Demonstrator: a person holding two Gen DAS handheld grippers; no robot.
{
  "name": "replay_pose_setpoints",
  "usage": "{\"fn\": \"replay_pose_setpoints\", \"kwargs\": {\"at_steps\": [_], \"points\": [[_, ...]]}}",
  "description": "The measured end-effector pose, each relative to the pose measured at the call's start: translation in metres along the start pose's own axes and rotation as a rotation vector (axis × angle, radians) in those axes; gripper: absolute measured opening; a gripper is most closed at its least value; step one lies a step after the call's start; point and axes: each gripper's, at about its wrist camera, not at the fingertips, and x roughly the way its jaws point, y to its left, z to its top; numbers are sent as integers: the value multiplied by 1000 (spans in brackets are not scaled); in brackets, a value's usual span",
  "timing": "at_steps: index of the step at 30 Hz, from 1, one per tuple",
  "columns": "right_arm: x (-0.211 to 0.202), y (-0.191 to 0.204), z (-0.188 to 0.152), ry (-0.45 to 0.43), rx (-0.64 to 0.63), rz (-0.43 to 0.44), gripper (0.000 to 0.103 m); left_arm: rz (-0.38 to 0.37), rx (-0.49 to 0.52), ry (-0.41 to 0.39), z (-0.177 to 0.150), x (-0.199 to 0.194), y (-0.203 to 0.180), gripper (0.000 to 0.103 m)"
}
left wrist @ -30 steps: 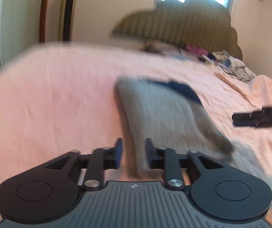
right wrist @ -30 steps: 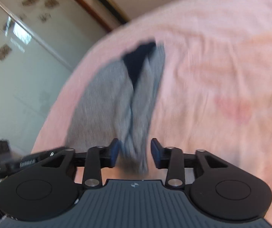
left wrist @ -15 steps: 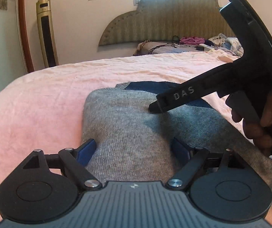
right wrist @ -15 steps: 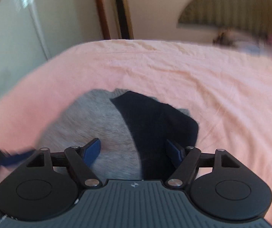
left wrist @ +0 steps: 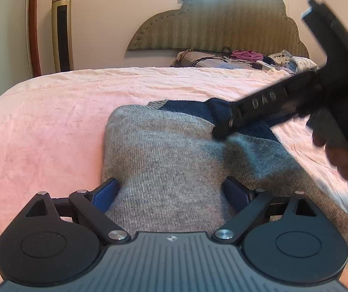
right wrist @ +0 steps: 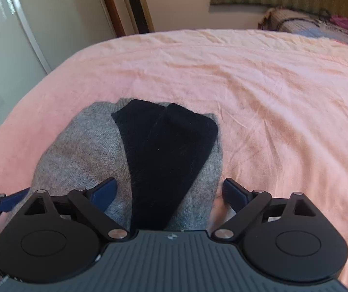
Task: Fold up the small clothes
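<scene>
A folded grey knit garment with dark navy parts lies flat on the pink bedcover. My left gripper stands low over its near end. The jaws are wide and still opening, with cloth between the blue pads but not pressed. My right gripper hovers over the navy strip, its jaws also opening astride the cloth without pinching it. In the left wrist view, one of its fingers slants down to the garment's far right, held by a hand.
A padded headboard and a heap of loose clothes and cables are at the far end of the bed. A gold tower fan and a door frame stand at back left. A white cabinet flanks the bed.
Both grippers went from nearly shut on the hanging garment to wide apart. The garment came down and now lies flat on the bed. The right gripper swung in over its far end.
</scene>
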Motion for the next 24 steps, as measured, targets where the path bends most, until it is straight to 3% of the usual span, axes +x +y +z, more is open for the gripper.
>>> {"fn": "replay_pose_setpoints", "kwargs": {"at_steps": [2, 4, 6, 8, 11, 13, 16, 19, 21, 23, 24], "points": [[-18, 15, 10, -79, -40, -73, 72, -1, -5, 0, 0, 0, 0, 94], [-34, 32, 18, -175, -82, -56, 73, 0, -4, 0, 0, 1, 1, 95], [-40, 47, 26, -231, -101, 6, 85, -1, -4, 0, 0, 2, 2, 95], [-25, 60, 29, -186, -136, 63, 89, -3, -6, 0, 0, 2, 2, 95], [23, 50, 22, -18, -130, 40, 80, -7, -14, 1, 0, 2, 3, 95], [27, 35, 13, -73, -135, 69, 83, -11, -19, 2, 0, 2, 3, 95], [23, 32, 17, -49, -114, 62, 82, -10, -21, 0, 0, 1, 4, 95], [1, 38, 19, -53, -74, 20, 74, -3, -44, -33, -4, -11, 8, 95], [-21, 35, 7, -94, -49, 74, 74, -23, -39, -7, -8, -15, 10, 95], [-18, 26, -13, -39, -29, 111, 77, -38, -39, 34, -10, -13, 13, 95], [-15, 21, -22, -56, -44, 131, 77, -51, -53, 53, -10, -10, 17, 95]]}}
